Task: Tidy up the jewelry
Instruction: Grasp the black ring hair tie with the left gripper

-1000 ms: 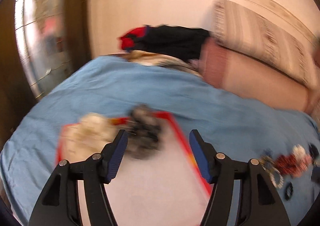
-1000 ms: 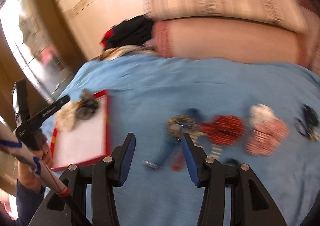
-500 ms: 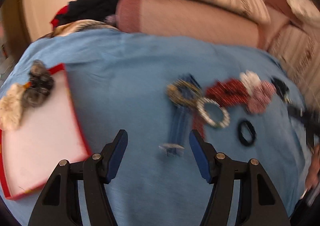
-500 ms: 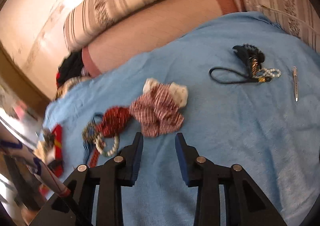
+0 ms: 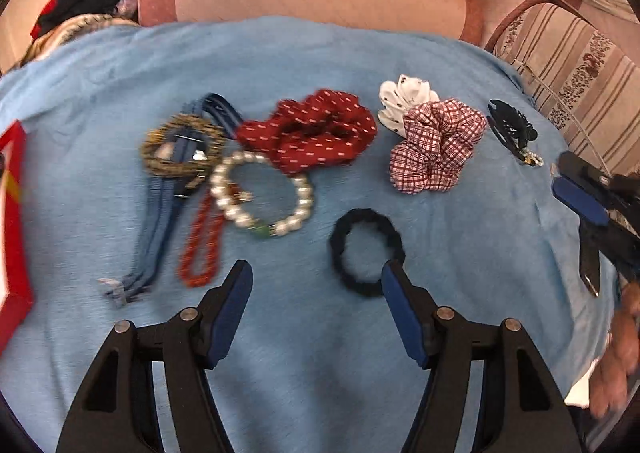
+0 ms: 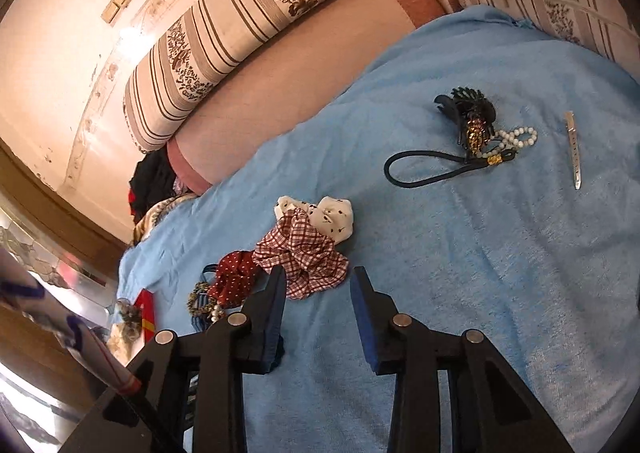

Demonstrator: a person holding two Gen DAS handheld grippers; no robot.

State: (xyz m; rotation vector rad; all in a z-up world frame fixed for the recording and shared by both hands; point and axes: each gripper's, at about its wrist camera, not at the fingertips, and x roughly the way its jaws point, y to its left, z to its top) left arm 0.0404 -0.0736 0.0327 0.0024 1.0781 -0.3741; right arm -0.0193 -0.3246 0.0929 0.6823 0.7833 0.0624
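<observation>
The red tray (image 5: pixel 12 213) at far left holds only a few pieces; bracelets (image 5: pixel 262 193), scrunchies (image 5: pixel 436 145) and a hair clip (image 6: pixel 468 113) lie loose on the bed (image 5: pixel 320 333). Left claw (image 5: pixel 316 285), jaws opening, and right claw (image 6: pixel 318 285) both grip nothing. Most sorting remains.

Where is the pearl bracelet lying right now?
In the left wrist view the pearl bracelet lies on the blue cloth, left of centre, between the gold bangle and the dark red scrunchie.

Blue-covered bed (image 5: pixel 320 53), bits and pieces scattered across it.
Spread on the blue cover: a pearl bracelet (image 5: pixel 262 193), red dotted scrunchie (image 5: pixel 316 131), checked scrunchie (image 5: pixel 436 147), black hair tie (image 5: pixel 366 251), black claw clip (image 6: pixel 466 109), metal clip (image 6: pixel 573 149), and a red-edged tray (image 5: pixel 14 237) at the side.
</observation>
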